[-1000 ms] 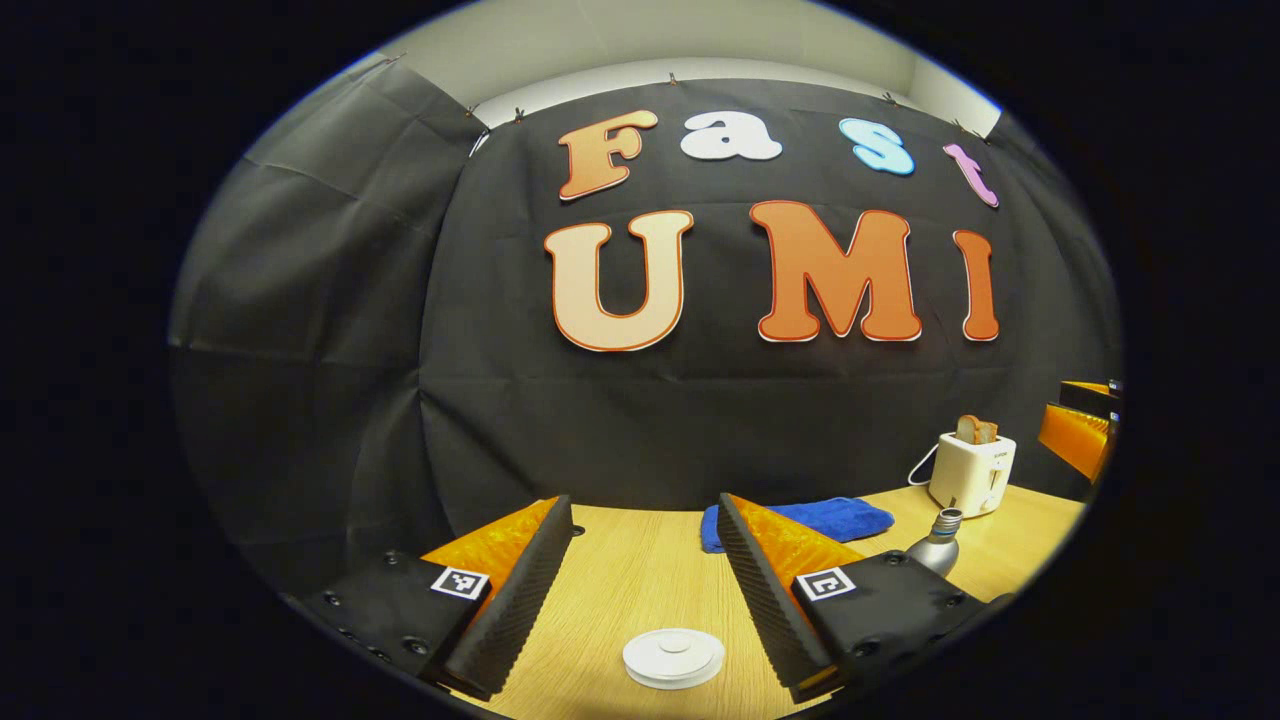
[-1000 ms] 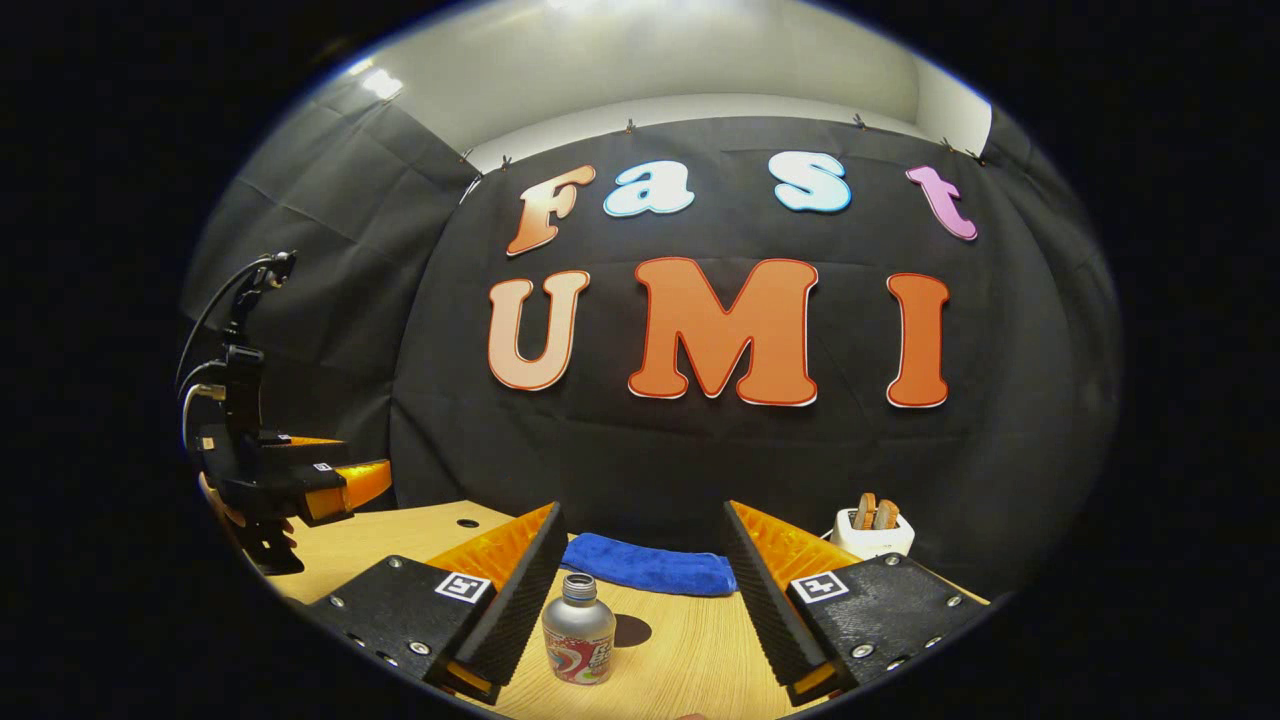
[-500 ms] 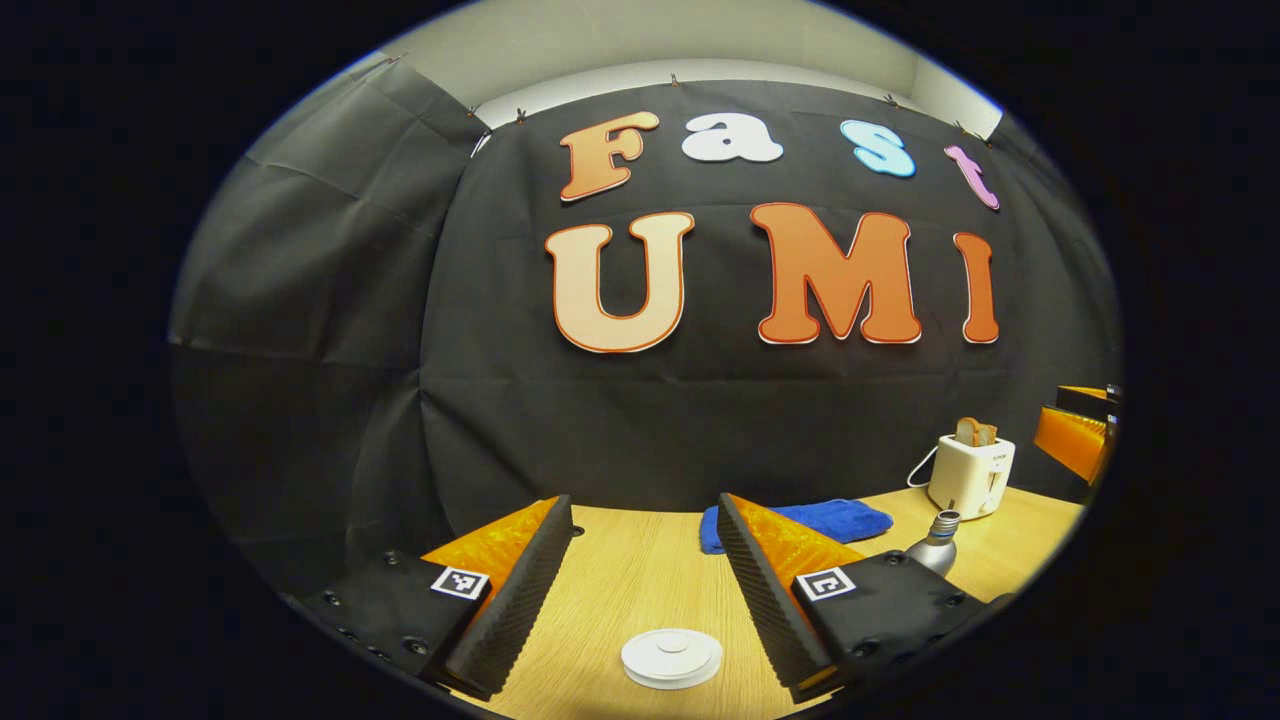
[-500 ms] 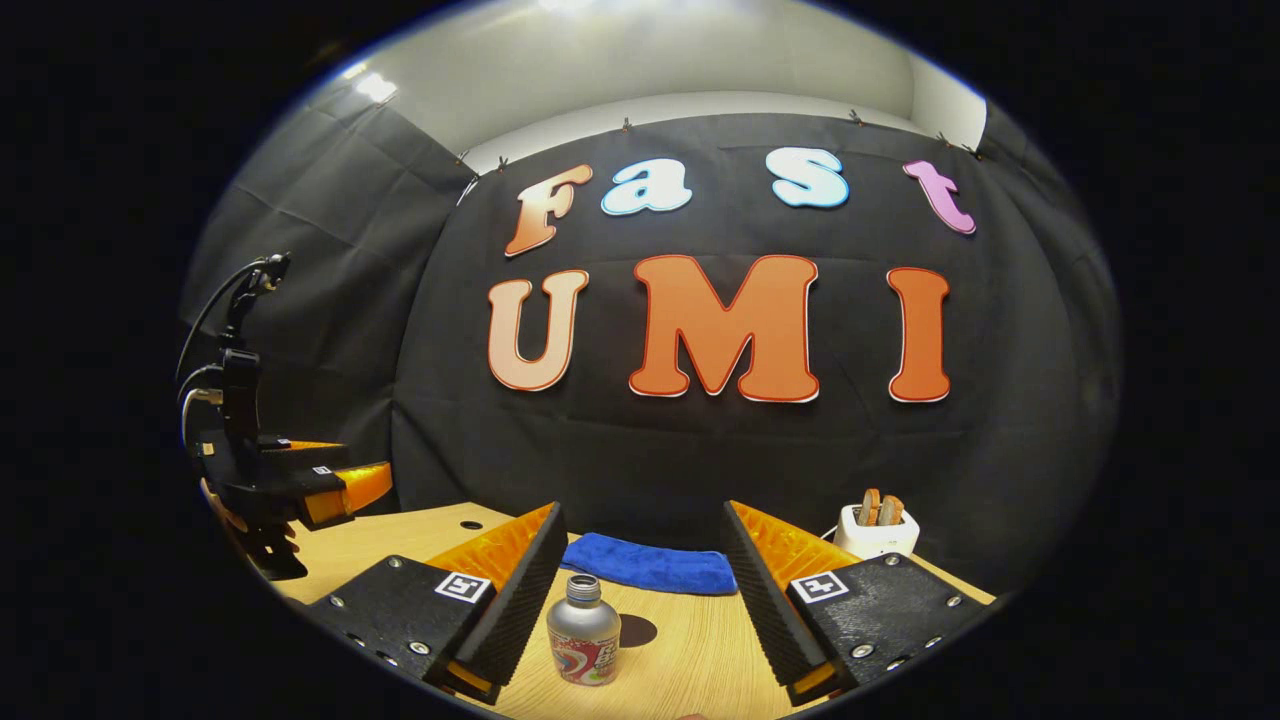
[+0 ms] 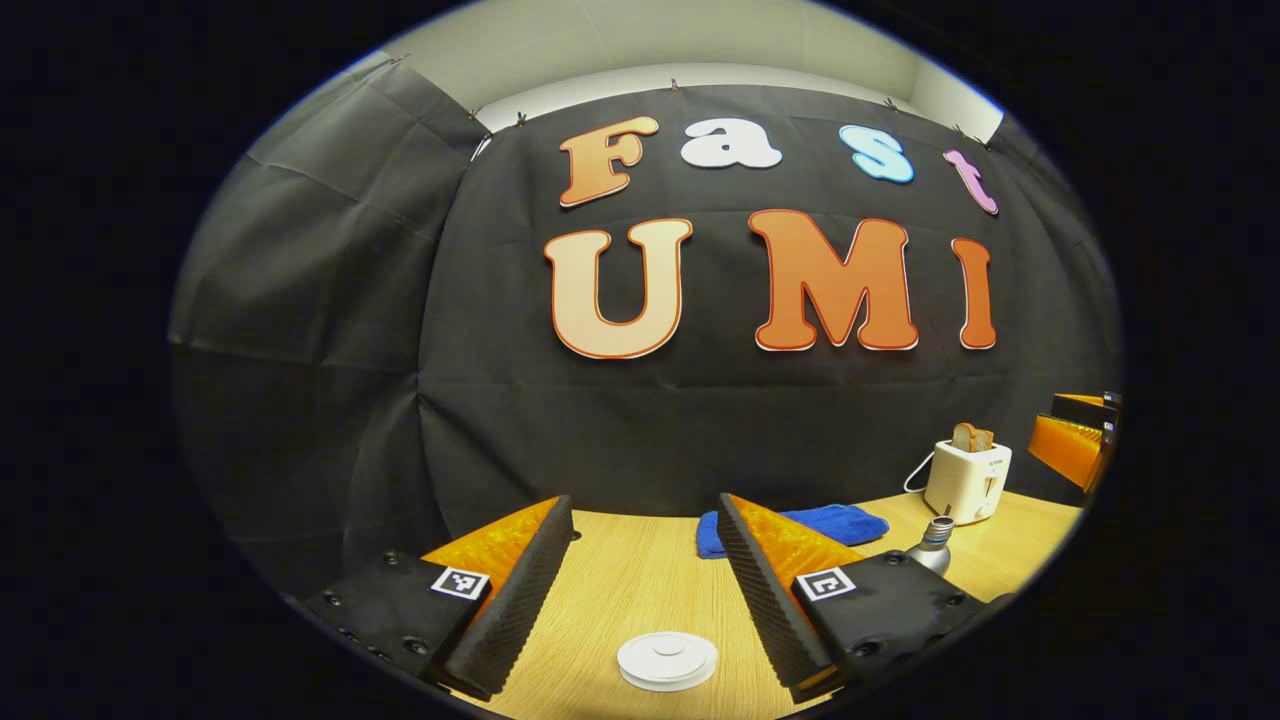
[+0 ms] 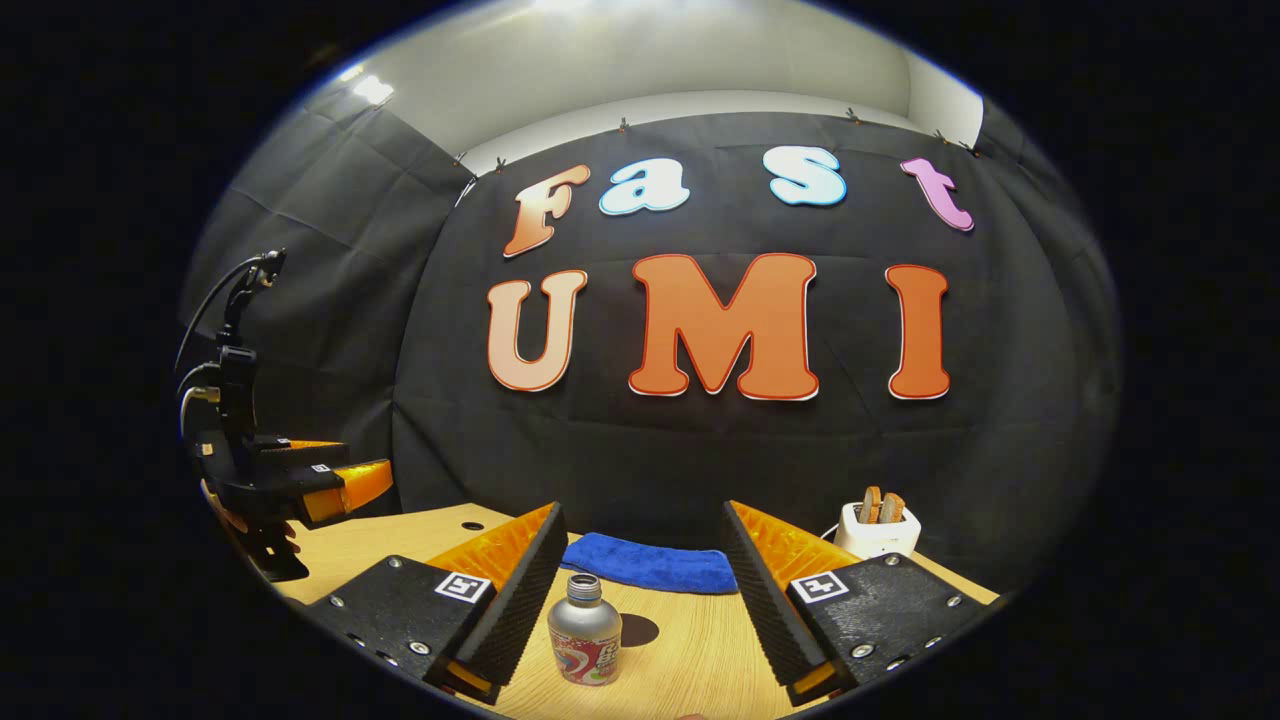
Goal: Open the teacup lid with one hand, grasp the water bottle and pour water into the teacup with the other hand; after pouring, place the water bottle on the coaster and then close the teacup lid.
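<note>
Between our right gripper's spread fingers, nearer the left one, the water bottle stands upright on the wooden table, long axis vertical, uncapped mouth up; silver body, red-patterned label. Nothing touches it. A dark round coaster lies just behind it, then a blue cloth and a white toaster holding bread. Our left gripper, fingers also apart, hovers over the white teacup lid, lying flat.
</note>
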